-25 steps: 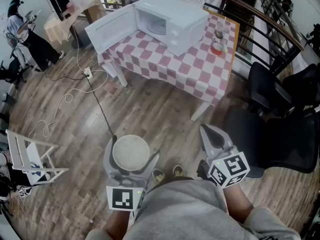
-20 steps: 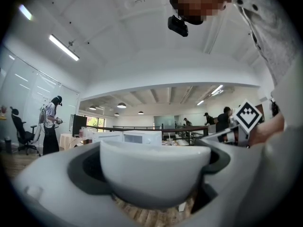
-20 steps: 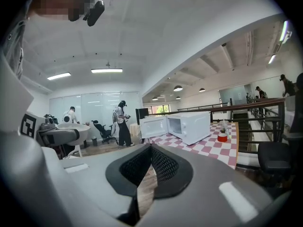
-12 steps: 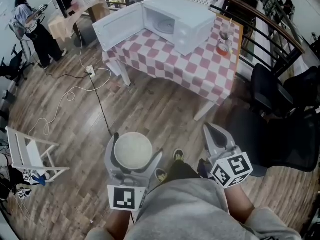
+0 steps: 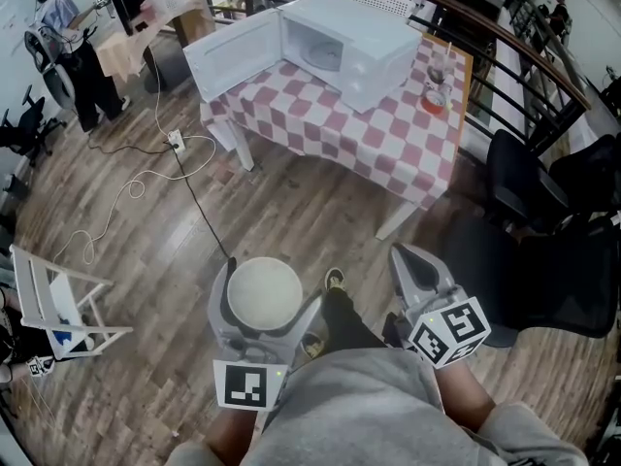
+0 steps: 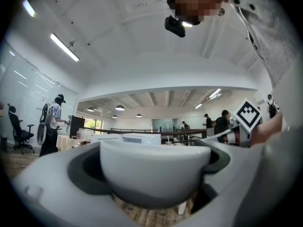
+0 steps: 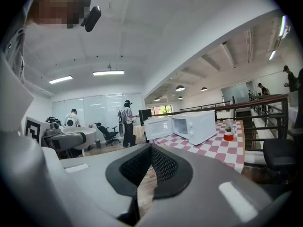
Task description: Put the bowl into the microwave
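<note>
A white bowl sits between the jaws of my left gripper, which is shut on it low in the head view, over the wood floor. In the left gripper view the bowl fills the gap between the grey jaws. The white microwave stands on the pink checked table far ahead, its door swung open to the left. My right gripper is shut and holds nothing, its jaws meeting in the right gripper view, where the microwave shows ahead.
Black office chairs stand to the right of the table. A cable runs across the floor to a socket strip. A white frame sits at left, a red-based glass on the table, a railing behind, a person far left.
The table and microwave have shifted slightly as the view advanced. A foot has stepped forward between the grippers. The bowl stays held in the left gripper.
</note>
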A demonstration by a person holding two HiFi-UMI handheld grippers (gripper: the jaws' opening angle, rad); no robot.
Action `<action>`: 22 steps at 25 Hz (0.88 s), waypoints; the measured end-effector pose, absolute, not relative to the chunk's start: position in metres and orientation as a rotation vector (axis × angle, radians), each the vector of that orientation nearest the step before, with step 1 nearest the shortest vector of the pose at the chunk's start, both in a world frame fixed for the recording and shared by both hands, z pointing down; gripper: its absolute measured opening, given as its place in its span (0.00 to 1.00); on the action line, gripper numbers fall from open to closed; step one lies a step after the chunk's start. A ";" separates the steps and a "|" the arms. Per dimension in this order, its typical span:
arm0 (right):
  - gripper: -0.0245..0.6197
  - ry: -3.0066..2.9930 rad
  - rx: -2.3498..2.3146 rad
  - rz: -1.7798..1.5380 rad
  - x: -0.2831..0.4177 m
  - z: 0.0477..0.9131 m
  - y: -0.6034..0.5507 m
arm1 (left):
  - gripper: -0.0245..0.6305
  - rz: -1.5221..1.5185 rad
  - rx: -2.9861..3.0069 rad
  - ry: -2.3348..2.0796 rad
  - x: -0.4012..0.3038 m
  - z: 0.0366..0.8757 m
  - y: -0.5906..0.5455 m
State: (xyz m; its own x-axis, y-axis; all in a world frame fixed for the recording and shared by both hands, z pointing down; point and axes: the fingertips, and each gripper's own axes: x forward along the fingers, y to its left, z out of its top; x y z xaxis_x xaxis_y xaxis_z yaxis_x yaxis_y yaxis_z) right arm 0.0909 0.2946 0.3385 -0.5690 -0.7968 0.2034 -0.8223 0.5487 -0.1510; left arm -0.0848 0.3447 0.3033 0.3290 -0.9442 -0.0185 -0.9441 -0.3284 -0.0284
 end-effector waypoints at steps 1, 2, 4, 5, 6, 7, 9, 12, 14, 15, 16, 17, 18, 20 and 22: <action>0.04 -2.671 1.393 0.348 0.090 0.338 0.293 | 0.86 -0.001 -2.532 1.802 -0.085 0.304 0.343; 0.04 -2.677 1.386 0.344 0.089 0.338 0.292 | 0.86 0.000 -2.531 1.805 -0.085 0.304 0.342; 0.04 -2.684 1.374 0.332 0.086 0.337 0.289 | 0.86 -0.002 -2.528 1.811 -0.087 0.305 0.338; 0.04 -2.685 1.369 0.328 0.085 0.338 0.287 | 0.86 -0.004 -2.525 1.814 -0.087 0.304 0.337; 0.04 -2.685 1.367 0.328 0.085 0.339 0.285 | 0.86 -0.004 -2.521 1.816 -0.088 0.304 0.335; 0.04 -2.685 1.368 0.332 0.086 0.340 0.282 | 0.86 -0.003 -2.514 1.818 -0.089 0.304 0.333; 0.04 -2.686 1.372 0.340 0.088 0.342 0.276 | 0.86 0.006 -2.487 1.820 -0.091 0.303 0.328; 0.04 -2.687 1.372 0.344 0.088 0.343 0.262 | 0.86 0.014 -2.464 1.831 -0.094 0.301 0.316; 0.04 -2.688 1.370 0.344 0.088 0.345 0.251 | 0.86 0.015 -2.463 1.828 -0.094 0.300 0.305; 0.04 -2.687 1.370 0.346 0.088 0.346 0.246 | 0.86 0.016 -2.460 1.822 -0.094 0.300 0.299; 0.04 -2.685 1.372 0.350 0.089 0.348 0.240 | 0.86 0.012 -2.456 1.816 -0.094 0.300 0.293; 0.04 -2.682 1.374 0.355 0.090 0.349 0.233 | 0.86 0.001 -2.457 1.814 -0.093 0.301 0.287; 0.04 -2.679 1.378 0.360 0.091 0.351 0.226 | 0.86 -0.008 -2.460 1.815 -0.093 0.302 0.280; 0.04 -2.672 1.387 0.365 0.094 0.352 0.211 | 0.86 -0.030 -2.478 1.817 -0.092 0.306 0.265; 0.04 -2.668 1.394 0.364 0.096 0.353 0.195 | 0.86 -0.051 -2.510 1.822 -0.089 0.311 0.250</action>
State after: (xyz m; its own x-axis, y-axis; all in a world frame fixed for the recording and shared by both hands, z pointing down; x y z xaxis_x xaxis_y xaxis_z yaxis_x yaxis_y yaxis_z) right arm 0.0965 0.1946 0.3532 -0.5725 -0.7936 0.2063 -0.8198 0.5496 -0.1607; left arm -0.0894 0.2497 0.3114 0.3100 -0.9507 0.0033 -0.9494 -0.3097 -0.0515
